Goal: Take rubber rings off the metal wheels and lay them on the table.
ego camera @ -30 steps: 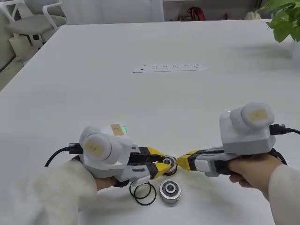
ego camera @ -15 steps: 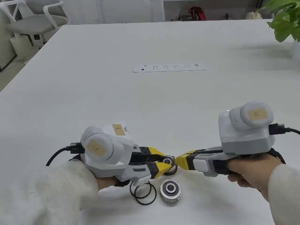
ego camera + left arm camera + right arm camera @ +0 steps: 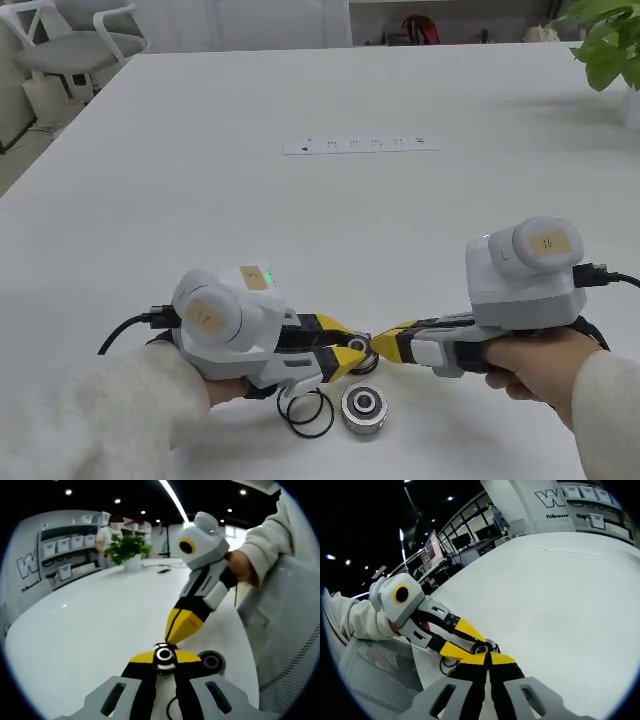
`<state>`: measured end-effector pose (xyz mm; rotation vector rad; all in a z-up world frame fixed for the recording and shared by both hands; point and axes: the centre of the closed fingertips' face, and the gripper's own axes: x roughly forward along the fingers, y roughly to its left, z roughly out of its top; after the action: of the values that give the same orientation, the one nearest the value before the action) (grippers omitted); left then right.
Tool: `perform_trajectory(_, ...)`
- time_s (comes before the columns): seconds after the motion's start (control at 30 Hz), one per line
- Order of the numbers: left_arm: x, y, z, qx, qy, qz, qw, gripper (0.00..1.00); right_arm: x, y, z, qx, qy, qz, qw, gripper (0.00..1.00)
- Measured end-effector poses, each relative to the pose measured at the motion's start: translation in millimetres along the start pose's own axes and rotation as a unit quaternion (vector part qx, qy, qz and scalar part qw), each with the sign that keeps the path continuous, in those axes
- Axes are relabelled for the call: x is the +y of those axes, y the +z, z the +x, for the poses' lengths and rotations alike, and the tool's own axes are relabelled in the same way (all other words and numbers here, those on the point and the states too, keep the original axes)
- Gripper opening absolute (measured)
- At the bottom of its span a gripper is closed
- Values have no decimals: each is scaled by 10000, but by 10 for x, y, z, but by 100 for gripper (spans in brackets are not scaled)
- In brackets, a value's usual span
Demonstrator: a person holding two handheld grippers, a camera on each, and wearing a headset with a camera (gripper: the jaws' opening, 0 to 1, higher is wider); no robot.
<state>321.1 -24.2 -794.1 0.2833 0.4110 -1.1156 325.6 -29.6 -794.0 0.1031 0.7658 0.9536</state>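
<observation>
Head view, nearest first: two black rubber rings (image 3: 306, 410) lie overlapping on the white table (image 3: 200, 180), just beside a free metal wheel (image 3: 362, 408). Behind them the left gripper (image 3: 348, 354) is clamped on a second wheel (image 3: 361, 348). The right gripper (image 3: 384, 346), jaws pressed together, touches that wheel's rim; whether it pinches a ring cannot be told. Farther off lies a power strip (image 3: 360, 145), then a plant (image 3: 605, 40).
</observation>
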Motion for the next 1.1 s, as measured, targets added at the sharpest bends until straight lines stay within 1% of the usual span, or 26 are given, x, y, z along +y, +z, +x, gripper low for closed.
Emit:
perform_trajectory(0.57,-1,2,-5,-31,2,-11,10000,14,70,36,9,-37,99,-80,9999,0)
perform_trajectory(0.7,1,3,-5,-40,5,-14,10000,14,104,50,14,-62,170,-105,9998,0)
perform_trajectory(0.73,0,6,-4,-46,8,-9,10000,14,164,167,18,-377,313,-47,9988,0)
perform_trajectory(0.77,-1,5,-5,-45,11,-8,10000,14,159,157,-8,-298,276,62,9992,0)
perform_trajectory(0.8,0,6,-4,-46,17,-5,10000,14,144,182,-13,-336,225,-2,9992,0)
perform_trajectory(0.83,0,7,-4,-46,21,-2,10000,14,141,168,-6,-304,210,-42,9993,0)
perform_trajectory(0.93,-10,4,-2,-31,40,149,9999,14,99,72,8,-155,145,-94,9997,0)
perform_trajectory(1.0,-7,7,-1,-12,47,176,9998,14,79,76,5,-149,127,-82,9998,0)
perform_trajectory(1.1,-7,10,-2,9,44,167,9999,14,95,86,-1,-170,160,-43,9997,0)
